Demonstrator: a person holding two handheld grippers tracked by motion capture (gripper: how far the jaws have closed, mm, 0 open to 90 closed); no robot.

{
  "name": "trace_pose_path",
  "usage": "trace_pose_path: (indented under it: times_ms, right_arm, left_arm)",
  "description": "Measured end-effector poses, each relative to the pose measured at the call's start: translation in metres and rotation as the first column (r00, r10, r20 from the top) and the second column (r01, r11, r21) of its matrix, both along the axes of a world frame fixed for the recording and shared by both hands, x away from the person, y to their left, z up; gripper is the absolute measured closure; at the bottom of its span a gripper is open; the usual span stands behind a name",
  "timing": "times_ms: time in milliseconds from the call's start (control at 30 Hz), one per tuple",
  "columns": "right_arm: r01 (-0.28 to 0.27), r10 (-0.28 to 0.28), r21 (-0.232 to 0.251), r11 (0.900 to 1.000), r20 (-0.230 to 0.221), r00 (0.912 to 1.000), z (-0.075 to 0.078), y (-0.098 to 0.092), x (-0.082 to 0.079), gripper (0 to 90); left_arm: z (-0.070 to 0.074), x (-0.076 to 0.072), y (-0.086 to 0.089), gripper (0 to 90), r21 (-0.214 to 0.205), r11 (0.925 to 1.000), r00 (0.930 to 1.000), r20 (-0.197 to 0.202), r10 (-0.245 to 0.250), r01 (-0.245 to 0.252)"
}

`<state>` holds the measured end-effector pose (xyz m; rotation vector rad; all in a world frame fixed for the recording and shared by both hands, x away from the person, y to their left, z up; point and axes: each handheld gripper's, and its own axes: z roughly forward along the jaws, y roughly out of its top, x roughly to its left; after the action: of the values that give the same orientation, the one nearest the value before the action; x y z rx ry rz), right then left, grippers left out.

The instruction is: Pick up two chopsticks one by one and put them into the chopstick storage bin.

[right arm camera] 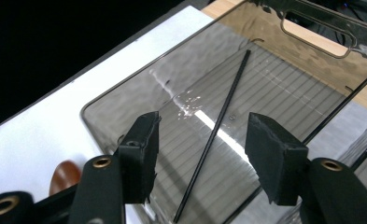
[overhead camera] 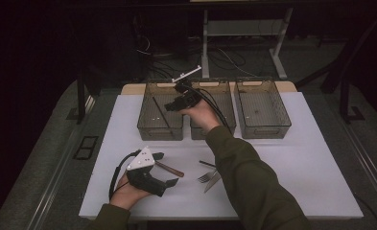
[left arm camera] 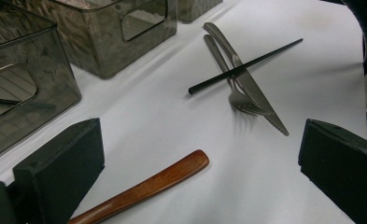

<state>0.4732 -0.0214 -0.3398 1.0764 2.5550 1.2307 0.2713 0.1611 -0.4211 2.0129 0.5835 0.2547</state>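
Note:
My right gripper [overhead camera: 172,105] [right arm camera: 202,135] hovers over the left of three smoky clear bins [overhead camera: 159,127] [right arm camera: 139,70]. Its jaws stand apart with nothing between the pads. Below them a thin black chopstick [right arm camera: 218,126] [overhead camera: 161,115] lies on the bin's ribbed floor. My left gripper [overhead camera: 166,168] [left arm camera: 200,140] rests near the table's front left, jaws wide apart. A wooden handle [left arm camera: 148,186] [overhead camera: 174,170] lies on the white mat between those jaws, untouched. Beyond it, a second black chopstick [left arm camera: 246,65] [overhead camera: 206,164] lies across a fork [left arm camera: 237,93] [overhead camera: 205,178] and a knife [left arm camera: 256,98] [overhead camera: 212,182].
The middle bin [overhead camera: 224,96] and the right bin [overhead camera: 263,129] stand in a row at the back of the white mat [overhead camera: 296,158]. The right arm's green sleeve [overhead camera: 243,182] crosses the mat's centre. Dark floor, cables and a desk frame lie behind the table.

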Motion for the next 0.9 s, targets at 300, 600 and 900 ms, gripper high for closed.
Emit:
trace_pose_path:
  times_ms: [300, 600, 900]
  right_arm:
    - [-0.092, 0.089, 0.040, 0.9950, 0.070, 0.9936, 0.008, -0.027, -0.023, 38.1]
    - [-0.140, 0.135, 0.064, 0.9881, 0.087, 0.9871, 0.013, -0.065, -0.047, 38.0]
    - [-0.153, 0.141, 0.101, 0.9831, 0.113, 0.9835, 0.011, -0.107, -0.068, 38.9]
  left_arm:
    - [-0.001, 0.001, -0.001, 0.0, 0.009, 1.0000, 1.0000, 0.001, 0.000, 0.000]
    - [-0.002, 0.002, 0.000, 0.0, 0.010, 0.9999, 1.0000, -0.005, 0.002, -0.002]
    - [-0.003, 0.002, 0.000, 0.0, 0.003, 0.9999, 0.9998, -0.019, 0.010, -0.010]
